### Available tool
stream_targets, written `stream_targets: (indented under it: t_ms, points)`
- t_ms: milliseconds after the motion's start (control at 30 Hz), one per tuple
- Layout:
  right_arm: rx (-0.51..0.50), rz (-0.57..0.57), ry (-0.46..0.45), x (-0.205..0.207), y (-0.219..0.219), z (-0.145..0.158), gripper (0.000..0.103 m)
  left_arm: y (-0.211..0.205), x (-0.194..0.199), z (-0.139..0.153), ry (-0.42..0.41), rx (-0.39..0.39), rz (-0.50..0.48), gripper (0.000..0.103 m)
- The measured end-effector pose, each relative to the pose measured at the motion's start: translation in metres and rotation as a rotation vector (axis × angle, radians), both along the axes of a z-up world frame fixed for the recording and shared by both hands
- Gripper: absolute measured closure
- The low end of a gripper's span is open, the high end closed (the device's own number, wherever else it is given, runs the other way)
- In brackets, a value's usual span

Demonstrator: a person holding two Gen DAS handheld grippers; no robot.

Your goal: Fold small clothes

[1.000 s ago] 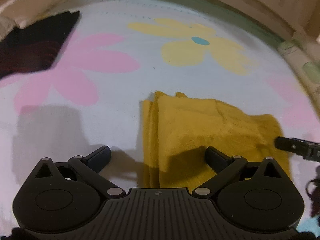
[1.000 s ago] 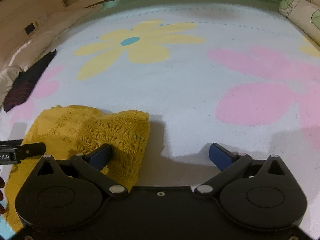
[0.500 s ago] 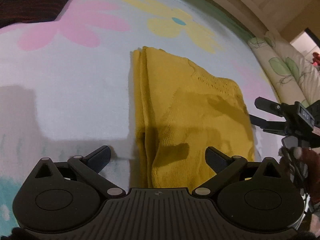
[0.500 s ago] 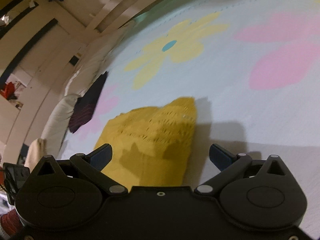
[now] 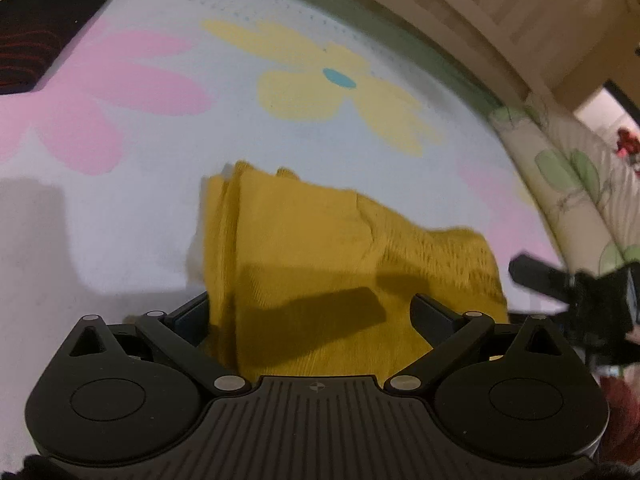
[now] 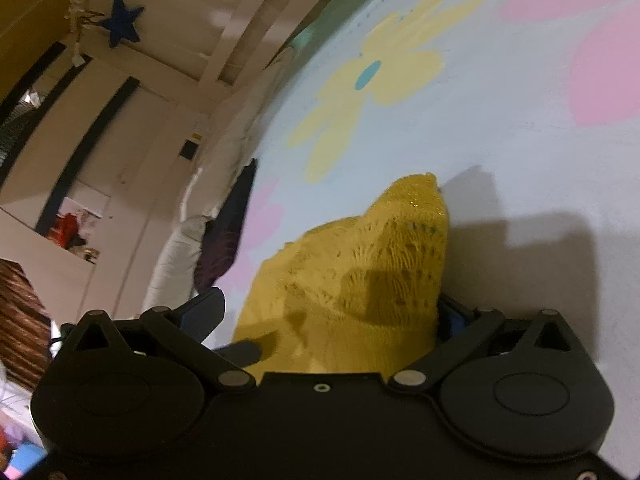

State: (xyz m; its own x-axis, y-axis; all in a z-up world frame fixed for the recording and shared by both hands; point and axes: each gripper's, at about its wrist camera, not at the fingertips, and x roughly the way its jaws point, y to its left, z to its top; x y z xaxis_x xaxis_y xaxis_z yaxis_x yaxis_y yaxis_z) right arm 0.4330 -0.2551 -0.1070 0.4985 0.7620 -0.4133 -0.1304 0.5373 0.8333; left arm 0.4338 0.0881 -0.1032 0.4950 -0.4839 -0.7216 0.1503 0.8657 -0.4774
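Left claw (image 5: 310,312): jaws spread wide, gripping nothing; the near end of the folded yellow knit garment (image 5: 340,260) lies between its fingers.
Right claw (image 6: 330,312): also spread open, straddling the garment's lacy near edge; whether the far finger touches the cloth I cannot tell.
Garment: on the floral bedspread (image 5: 140,200), stacked fold edges along its left side.
Long axis: runs away from the left claw, toward the printed yellow flower (image 5: 340,92).
Nearer claw: both at the near end, one per corner, judging by the views.
Aside: dark folded garment (image 5: 36,52) well apart, far left.
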Motion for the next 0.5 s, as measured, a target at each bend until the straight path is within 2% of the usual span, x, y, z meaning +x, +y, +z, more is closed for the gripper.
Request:
stream_targets:
  t_ms: [100,133,167,200,233,300,500]
  points:
    - [-0.029,0.018,0.002,0.000,0.005,0.003,0.001,-0.001,-0.002,0.000,0.004,-0.013,0.058,0.003]
    - [-0.043,0.028,-0.004,0.000,0.007,0.003,0.011,-0.001,-0.003,0.001,0.003,0.001,0.067,0.006]
    - [-0.063,0.036,-0.002,0.000,0.010,0.003,0.038,-0.004,-0.006,0.003,-0.005,0.029,0.076,0.024]
    - [-0.094,0.031,0.009,-0.001,0.012,0.002,0.049,-0.007,-0.009,0.005,-0.023,0.067,0.085,0.062]
    - [-0.113,0.027,0.011,-0.003,0.013,0.002,0.061,-0.007,-0.010,0.006,-0.027,0.083,0.087,0.071]
    - [-0.112,0.015,-0.007,-0.008,0.011,0.005,0.063,-0.004,-0.017,0.009,-0.032,0.044,0.094,0.078]
    - [-0.137,-0.011,-0.044,-0.032,0.016,0.042,0.066,-0.012,-0.041,0.042,-0.078,0.046,0.093,0.080]
